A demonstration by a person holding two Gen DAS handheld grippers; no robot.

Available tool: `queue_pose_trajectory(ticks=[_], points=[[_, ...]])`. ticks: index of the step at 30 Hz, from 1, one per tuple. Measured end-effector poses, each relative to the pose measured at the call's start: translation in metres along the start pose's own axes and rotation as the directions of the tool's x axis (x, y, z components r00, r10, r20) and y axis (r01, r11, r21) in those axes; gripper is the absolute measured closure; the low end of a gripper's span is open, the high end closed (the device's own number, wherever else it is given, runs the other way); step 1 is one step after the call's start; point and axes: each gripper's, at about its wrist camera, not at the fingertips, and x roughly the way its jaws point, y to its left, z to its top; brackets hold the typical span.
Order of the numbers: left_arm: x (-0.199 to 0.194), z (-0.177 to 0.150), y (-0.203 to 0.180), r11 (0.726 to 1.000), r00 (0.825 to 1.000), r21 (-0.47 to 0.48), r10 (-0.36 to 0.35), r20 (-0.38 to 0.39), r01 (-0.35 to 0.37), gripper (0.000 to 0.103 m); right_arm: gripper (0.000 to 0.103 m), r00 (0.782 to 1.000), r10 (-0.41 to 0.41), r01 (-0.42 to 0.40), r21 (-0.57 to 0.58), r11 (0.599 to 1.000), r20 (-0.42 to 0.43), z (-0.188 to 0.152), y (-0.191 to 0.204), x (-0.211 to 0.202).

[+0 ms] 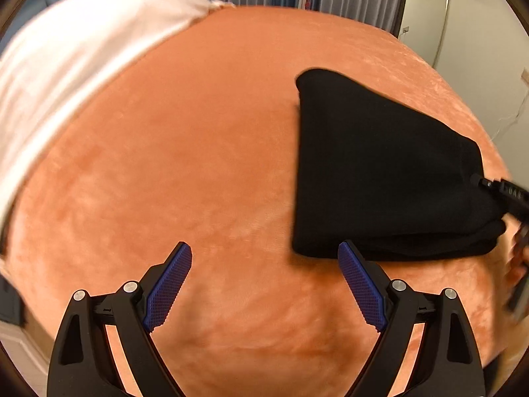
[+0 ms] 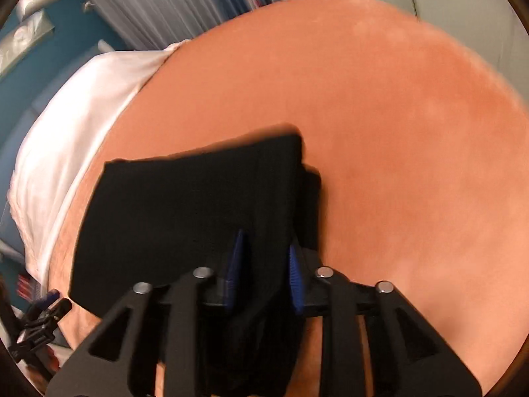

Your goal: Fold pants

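Pants [image 1: 380, 172]: black, folded into a compact stack, lying on the orange blanket [image 1: 198, 149].

Left wrist view: left gripper [image 1: 264, 258] hovers over bare blanket just beside the near corner of the pants. Jaws spread wide, nothing between the blue pads [image 1: 168, 287]. One pad tip overlaps the near edge of the pants in the picture; contact cannot be told. White pillow [image 1: 76, 53] lies well apart from the pants, at the far side of the blanket. Right gripper [image 1: 506, 195] is partly visible at the far end of the pants, blurred.

Right wrist view: right gripper [image 2: 264, 261] is at the near edge of the pants [image 2: 185, 218]. Jaws narrowed, pinching a fold of the black cloth between the pads [image 2: 295, 281]. Pillow [image 2: 76, 115] lies beyond the pants.
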Motion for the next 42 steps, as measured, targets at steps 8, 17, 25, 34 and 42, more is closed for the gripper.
queue_pose_trajectory(ticks=[8,17,25,34,42], points=[[0.001,0.031,0.027,0.943,0.960,-0.186,-0.278,0.009,0.275,0.015,0.032,0.991,0.117,-0.124,0.127,0.984,0.064,-0.040,-0.019,-0.063],[0.068,0.042,0.007,0.918,0.940,-0.282,-0.321,-0.115,0.279,0.011,0.020,0.978,0.207,-0.199,0.243,0.949,-0.010,-0.065,-0.009,-0.034],[0.098,0.058,-0.019,0.897,0.900,-0.250,-0.409,-0.152,0.366,0.008,0.013,0.992,0.127,-0.123,0.252,0.960,0.001,-0.054,0.010,0.001],[0.048,0.044,-0.025,0.894,0.896,-0.192,-0.430,-0.112,0.405,0.065,0.068,0.979,0.204,-0.206,0.219,0.954,0.032,-0.077,0.029,-0.050],[0.018,-0.025,-0.029,0.931,0.918,-0.164,-0.352,-0.182,0.325,0.029,0.054,0.980,0.195,-0.181,0.274,0.945,-0.028,-0.144,-0.010,-0.084]])
